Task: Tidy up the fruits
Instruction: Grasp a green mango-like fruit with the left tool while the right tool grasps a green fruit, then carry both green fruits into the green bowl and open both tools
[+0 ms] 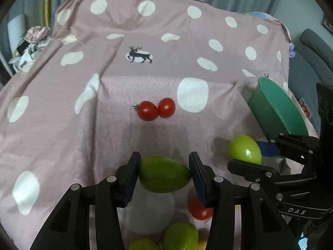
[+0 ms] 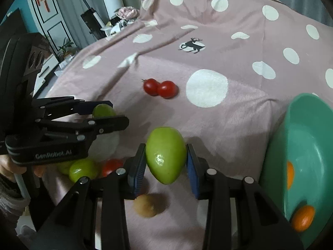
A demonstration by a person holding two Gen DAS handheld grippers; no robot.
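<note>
My left gripper (image 1: 164, 175) is shut on a green fruit (image 1: 164, 174), held above the pink dotted cloth (image 1: 104, 125). My right gripper (image 2: 166, 162) is shut on another green fruit (image 2: 165, 155); it also shows in the left wrist view (image 1: 245, 149). Two red tomatoes (image 1: 156, 110) lie touching in the middle of the cloth. A teal bowl (image 2: 301, 145) at the right holds two orange fruits (image 2: 302, 217). Below the left gripper lie more green fruits (image 1: 180, 236) and a red tomato (image 1: 199, 209). A brown kiwi (image 2: 146, 206) lies under the right gripper.
The cloth rises into a folded ridge at the back. A chair (image 1: 318, 48) stands at the far right in the left wrist view. Clutter (image 2: 124, 14) and a cabinet sit beyond the cloth at the left in the right wrist view.
</note>
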